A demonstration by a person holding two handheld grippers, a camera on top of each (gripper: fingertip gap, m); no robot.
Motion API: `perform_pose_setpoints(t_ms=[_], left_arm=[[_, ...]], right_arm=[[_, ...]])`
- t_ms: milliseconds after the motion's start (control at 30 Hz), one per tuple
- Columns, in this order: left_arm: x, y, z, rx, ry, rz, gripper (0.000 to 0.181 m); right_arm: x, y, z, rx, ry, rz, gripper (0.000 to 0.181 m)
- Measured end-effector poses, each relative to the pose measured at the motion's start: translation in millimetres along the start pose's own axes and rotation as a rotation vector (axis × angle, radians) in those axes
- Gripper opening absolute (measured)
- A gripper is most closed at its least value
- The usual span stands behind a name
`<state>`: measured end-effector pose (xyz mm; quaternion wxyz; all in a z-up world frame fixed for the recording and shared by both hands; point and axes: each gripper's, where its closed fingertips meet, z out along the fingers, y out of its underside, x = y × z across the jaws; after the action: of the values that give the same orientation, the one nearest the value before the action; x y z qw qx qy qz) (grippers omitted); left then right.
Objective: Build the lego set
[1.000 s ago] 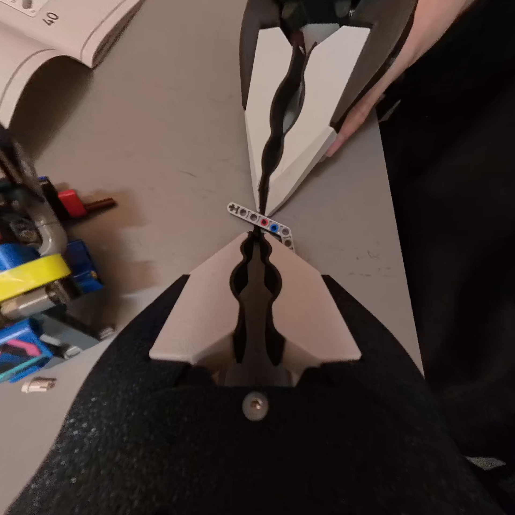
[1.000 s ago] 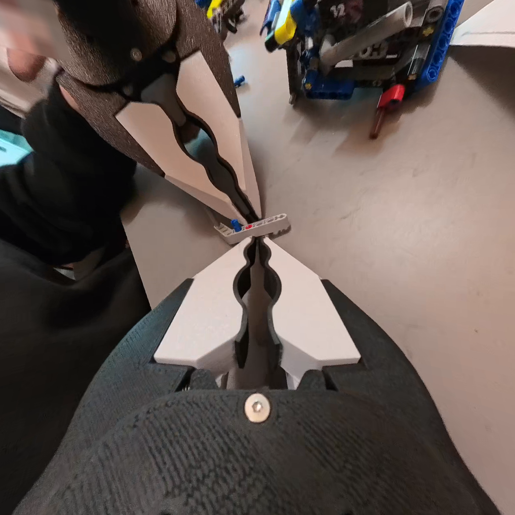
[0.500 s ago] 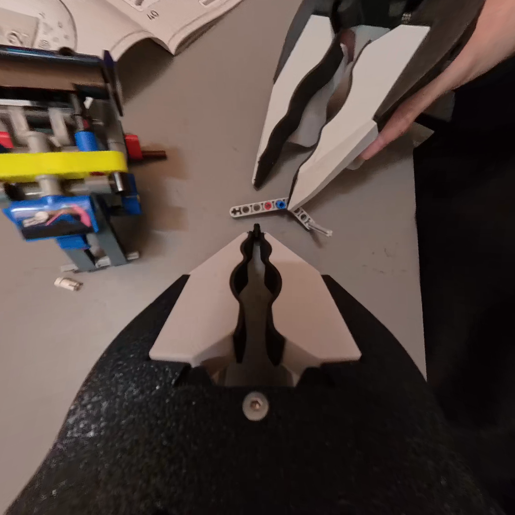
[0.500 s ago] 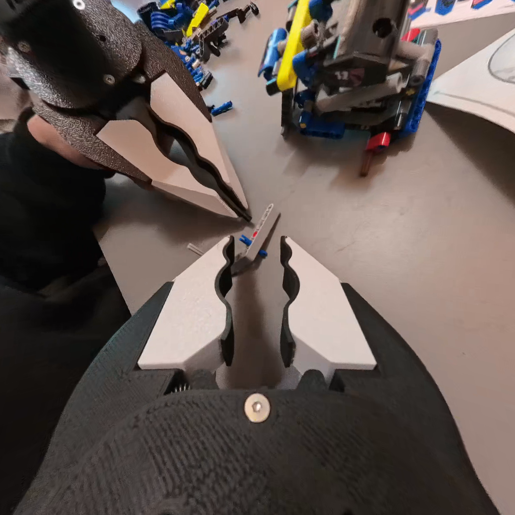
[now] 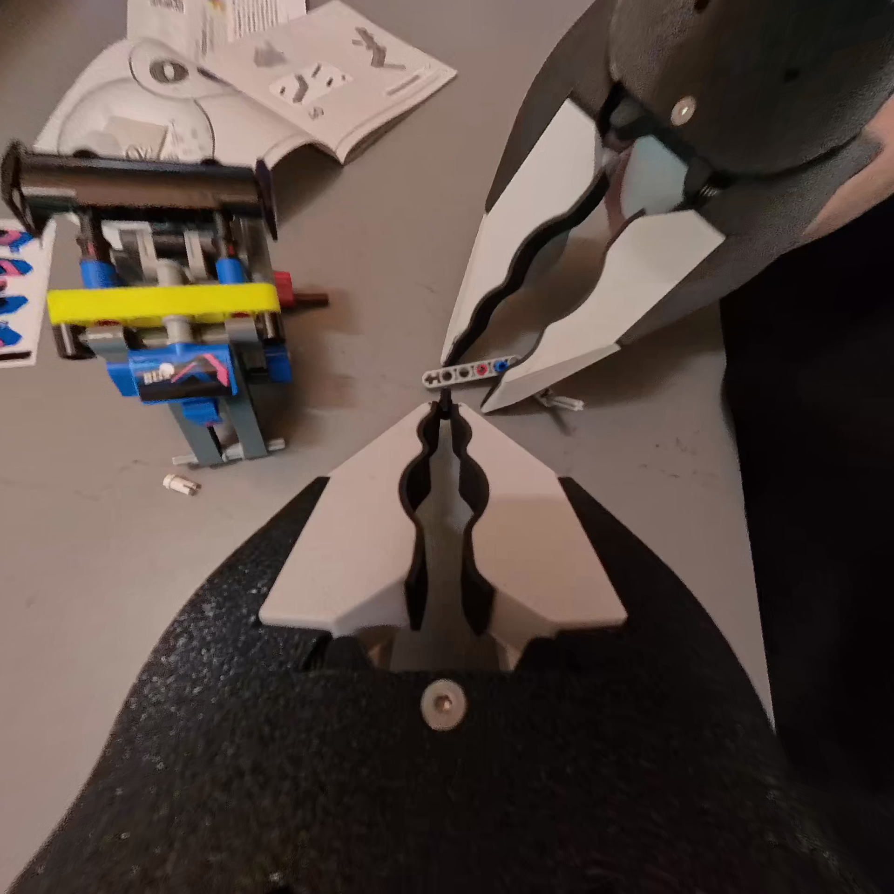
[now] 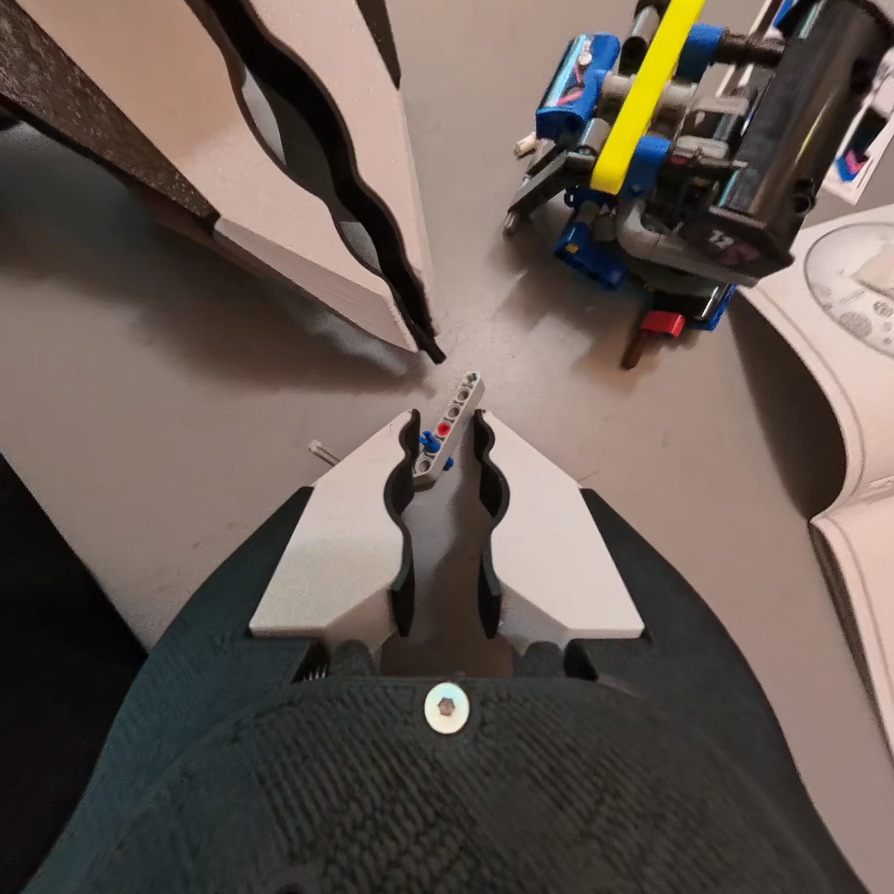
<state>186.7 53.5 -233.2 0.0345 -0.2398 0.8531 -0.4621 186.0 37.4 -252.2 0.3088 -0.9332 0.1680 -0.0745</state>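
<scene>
Both wrist cameras look down closely from opposite sides, sharing the grey beam (image 5: 467, 373) (image 6: 452, 422).

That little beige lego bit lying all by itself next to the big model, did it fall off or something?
The small beige connector lies loose on the table, beside the foot of the lego model, attached to nothing. Whether it fell off cannot be told. A thin clear piece also lies loose by the right gripper.

Dim, warm indoor light falls from above, and soft shadows spread on the table (image 5: 377, 203) beside the lego model (image 5: 164, 309) and booklet (image 6: 851, 387). Wide-angle bending curves the edges. Motion blur softens the far model and the near gripper bodies; black areas lose detail.
</scene>
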Motion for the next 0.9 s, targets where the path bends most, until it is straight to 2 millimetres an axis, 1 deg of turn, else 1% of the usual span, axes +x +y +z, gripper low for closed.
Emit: perform_pose_setpoints(t_ms=[33, 67, 133, 200, 300, 367, 467, 633, 733, 800, 900], left_arm=[[1.6, -2.4, -0.2, 0.008, -0.002, 0.016, 0.002], [2.1, -2.9, 0.6, 0.005, -0.010, 0.033, 0.002], [1.1, 0.6, 3.9, -0.026, -0.038, 0.072, 0.001], [-0.7, 0.7, 6.0, -0.044, -0.078, 0.123, 0.001], [3.0, -1.6, 6.6, -0.078, -0.101, 0.229, 0.001], [2.1, 1.2, 5.4, -0.137, -0.127, 0.305, 0.001], [-1.0, 7.8, 4.0, -0.246, -0.155, 0.407, 0.001], [-0.3, 5.5, 2.7, -0.355, -0.228, 0.612, 0.001], [1.2, 2.9, 5.3, -0.379, -0.289, 0.695, 0.001], [-0.1, 5.5, 6.9, -0.421, -0.327, 0.751, 0.001], [0.7, 7.4, 7.2, -0.462, -0.361, 0.788, 0.001]], right_arm=[[1.6, -0.7, 0.0, 0.015, 0.018, -0.030, 0.021], [1.0, -0.9, -0.3, 0.033, 0.021, -0.054, 0.020], [-2.1, -1.6, 0.4, 0.072, -0.001, -0.085, 0.012], [-2.1, -3.0, 1.1, 0.124, -0.011, -0.101, 0.012], [-2.8, -3.6, 1.0, 0.197, -0.031, -0.141, 0.012], [-5.1, -3.1, 0.2, 0.219, -0.066, -0.158, 0.012], [-5.7, -3.1, 0.2, 0.228, -0.072, -0.215, 0.011], [-2.0, -5.2, 2.6, 0.230, -0.067, -0.230, 0.011], [-2.9, -5.6, 3.0, 0.231, -0.074, -0.243, 0.011], [-3.7, -5.7, 3.2, 0.232, -0.077, -0.253, 0.011], [-4.9, -5.5, 3.2, 0.232, -0.095, -0.262, 0.011]])
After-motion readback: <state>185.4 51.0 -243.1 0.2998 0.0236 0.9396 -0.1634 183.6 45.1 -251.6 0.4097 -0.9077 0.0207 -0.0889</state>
